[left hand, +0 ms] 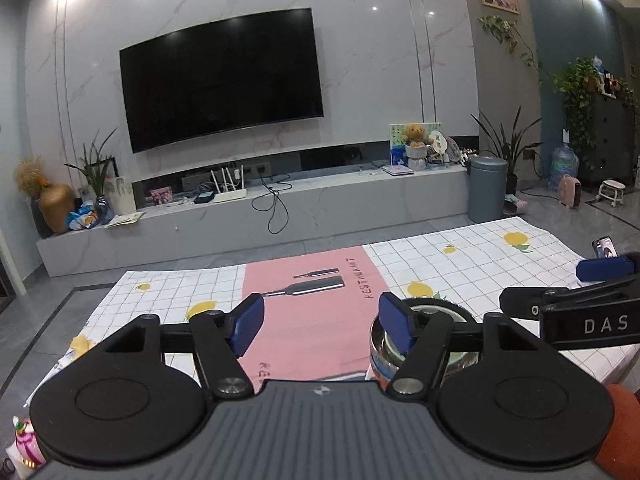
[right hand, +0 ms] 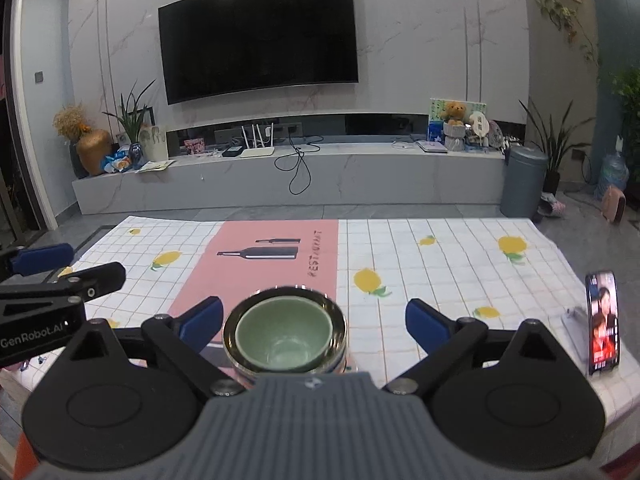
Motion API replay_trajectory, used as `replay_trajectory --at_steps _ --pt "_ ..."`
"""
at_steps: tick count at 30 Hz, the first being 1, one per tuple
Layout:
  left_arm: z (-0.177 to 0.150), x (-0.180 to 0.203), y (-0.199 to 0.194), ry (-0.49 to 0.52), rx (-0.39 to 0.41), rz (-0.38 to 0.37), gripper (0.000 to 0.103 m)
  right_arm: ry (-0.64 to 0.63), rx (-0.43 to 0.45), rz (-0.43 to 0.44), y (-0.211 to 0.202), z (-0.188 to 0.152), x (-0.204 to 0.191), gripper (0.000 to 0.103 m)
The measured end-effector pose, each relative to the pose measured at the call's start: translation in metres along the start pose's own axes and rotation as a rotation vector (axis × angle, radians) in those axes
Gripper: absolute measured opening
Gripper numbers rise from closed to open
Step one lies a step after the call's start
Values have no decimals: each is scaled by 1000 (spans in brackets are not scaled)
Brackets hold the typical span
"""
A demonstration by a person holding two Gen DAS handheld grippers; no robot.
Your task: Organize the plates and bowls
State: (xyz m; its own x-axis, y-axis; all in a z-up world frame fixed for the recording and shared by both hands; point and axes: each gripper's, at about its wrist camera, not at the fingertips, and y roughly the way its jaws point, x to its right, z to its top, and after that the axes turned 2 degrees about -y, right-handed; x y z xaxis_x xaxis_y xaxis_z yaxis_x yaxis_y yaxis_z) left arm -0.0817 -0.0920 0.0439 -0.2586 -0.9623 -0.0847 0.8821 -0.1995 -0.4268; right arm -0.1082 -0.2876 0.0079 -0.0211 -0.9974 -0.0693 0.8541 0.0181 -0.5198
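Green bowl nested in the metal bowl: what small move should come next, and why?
Probably retreat both grippers. The green bowl already sits inside the metal bowl on the tablecloth. The right gripper is open around the stack and the left gripper is open and empty, so nothing is held.

Home living room: a wall-mounted television hangs on a marble-look wall above a low media shelf bearing a router, teddy bear and potted plants; tiled floor.
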Motion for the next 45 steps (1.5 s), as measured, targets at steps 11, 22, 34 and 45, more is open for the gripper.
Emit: replay_trajectory --at_steps 11,22,34,45 --pt "-49 -1 22 -72 -114 -3 87 5 -13 -19 -3 -56 -13 96" --pt "-81 -2 38 -72 -237 20 87 -27 -118 -58 27 -86 -20 96" --pt "-88 1 39 -65 -281 28 87 -31 -153 -52 33 -96 -22 96" --pt "-85 -1 40 -66 -281 25 87 -36 -154 -51 34 -96 -24 96"
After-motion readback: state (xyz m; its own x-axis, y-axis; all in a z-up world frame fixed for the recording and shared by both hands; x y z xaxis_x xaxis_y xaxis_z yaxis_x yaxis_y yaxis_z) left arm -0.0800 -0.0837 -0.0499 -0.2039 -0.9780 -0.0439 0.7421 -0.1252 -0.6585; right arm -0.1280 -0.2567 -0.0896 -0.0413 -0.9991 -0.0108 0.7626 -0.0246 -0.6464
